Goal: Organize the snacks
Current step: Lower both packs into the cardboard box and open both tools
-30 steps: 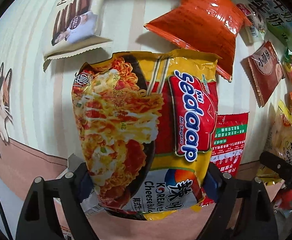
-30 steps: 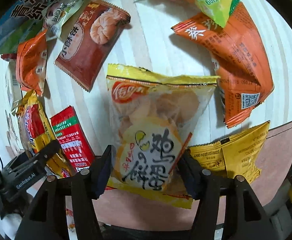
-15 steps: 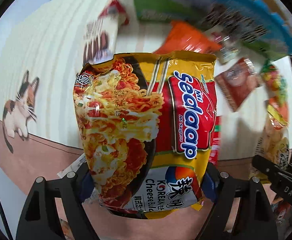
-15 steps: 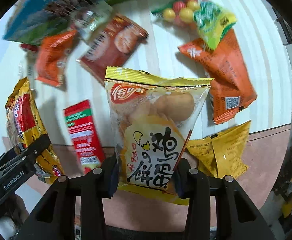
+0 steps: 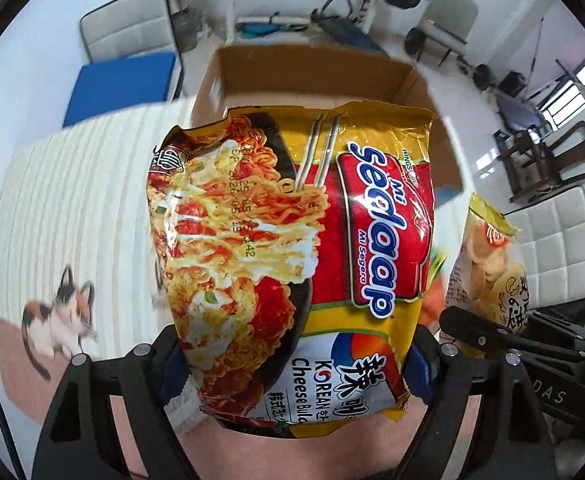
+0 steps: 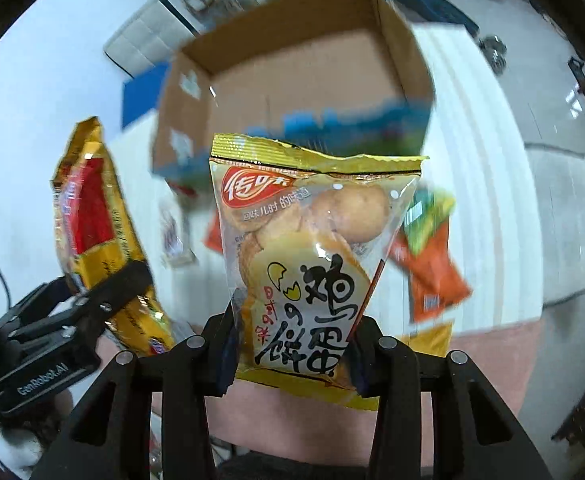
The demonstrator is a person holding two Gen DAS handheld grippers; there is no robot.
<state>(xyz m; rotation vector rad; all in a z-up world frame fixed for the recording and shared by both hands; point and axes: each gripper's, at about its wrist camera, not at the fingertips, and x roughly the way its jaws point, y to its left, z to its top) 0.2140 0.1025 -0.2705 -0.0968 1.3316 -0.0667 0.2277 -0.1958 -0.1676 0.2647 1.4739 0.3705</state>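
Both packets are rising off the table (image 5: pixel 72 208): your left gripper (image 5: pixel 292 364) is pinching the noodle packet (image 5: pixel 292 248), your right gripper (image 6: pixel 292 356) the biscuit bag (image 6: pixel 312 256). Nothing is showing inside the cardboard box (image 6: pixel 292 72); other snacks (image 6: pixel 432 276) are waiting.

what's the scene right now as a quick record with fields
left gripper: jaws closed on the Mi Sedaap noodle packet, lifted clear of the table
right gripper: jaws closed on the egg cracker bag, also in the air
container: open cardboard box ahead of both grippers
surface: striped mat with cat print
left behind: orange snack packet on the mat
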